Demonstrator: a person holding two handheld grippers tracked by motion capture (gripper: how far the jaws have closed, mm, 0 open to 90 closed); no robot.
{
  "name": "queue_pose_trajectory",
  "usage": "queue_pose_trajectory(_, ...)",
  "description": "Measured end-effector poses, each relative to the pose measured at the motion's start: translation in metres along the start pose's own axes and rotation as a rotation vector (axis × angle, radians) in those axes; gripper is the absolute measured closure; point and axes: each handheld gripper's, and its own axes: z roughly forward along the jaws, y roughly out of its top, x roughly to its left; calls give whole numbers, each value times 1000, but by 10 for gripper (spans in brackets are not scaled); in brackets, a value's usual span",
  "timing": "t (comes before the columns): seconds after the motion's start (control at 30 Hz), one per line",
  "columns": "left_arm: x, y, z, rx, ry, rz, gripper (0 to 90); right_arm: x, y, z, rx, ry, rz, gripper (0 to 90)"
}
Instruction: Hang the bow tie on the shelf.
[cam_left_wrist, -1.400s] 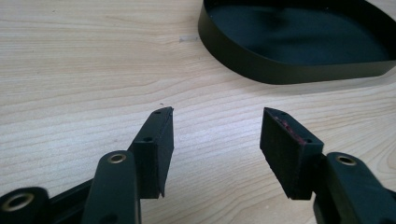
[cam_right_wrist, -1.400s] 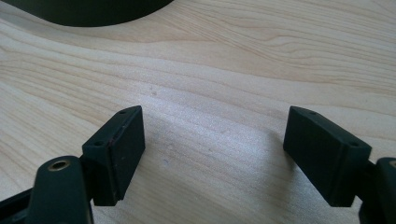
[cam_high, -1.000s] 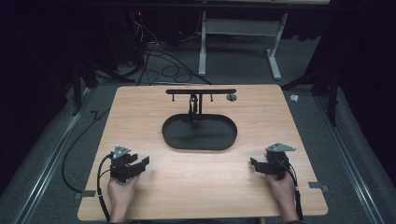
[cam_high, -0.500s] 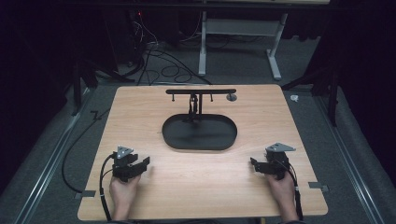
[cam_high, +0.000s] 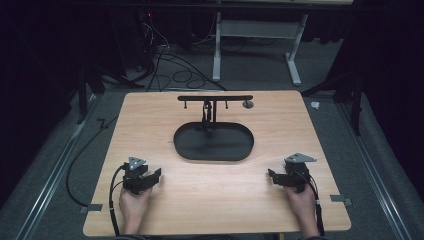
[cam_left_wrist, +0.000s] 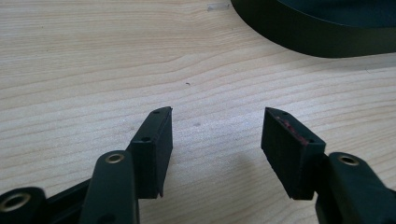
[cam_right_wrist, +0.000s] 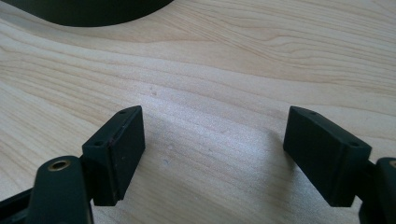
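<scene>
While both grippers rest low on the wooden table (cam_high: 150, 120), nothing lies between their fingers. The left gripper (cam_high: 156, 176) sits at about 8 o'clock from the table's centre, its fingers (cam_left_wrist: 156, 149) apart over bare wood. The right gripper (cam_high: 272, 176) sits at about 4 o'clock, its fingers (cam_right_wrist: 116, 151) spread wide. At the centre lies a black oval tray (cam_high: 185, 147), its long axis running 9 to 3 o'clock. A thin post rises from its 12 o'clock rim to a black crossbar (cam_high: 192, 98) running the same way; what hangs beneath the bar is too small to make out. In each gripper view the tray's wall is cut off at the top edge. Both forearms are cut off at 6 o'clock.
</scene>
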Motion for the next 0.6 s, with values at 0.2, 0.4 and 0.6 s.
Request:
queue_pose_trajectory(0.2, -2, -2, 6, 9, 22, 32, 425, 0, 0, 0, 0, 0, 0, 218)
queue_pose_trajectory(0.4, -5, -3, 8, -5, 40, 54, 408, 0, 0, 0, 0, 0, 2, 218)
queue_pose_trajectory(0.6, -8, -3, 10, -6, 54, 87, 383, 0, 0, 0, 1, 0, 4, 219)
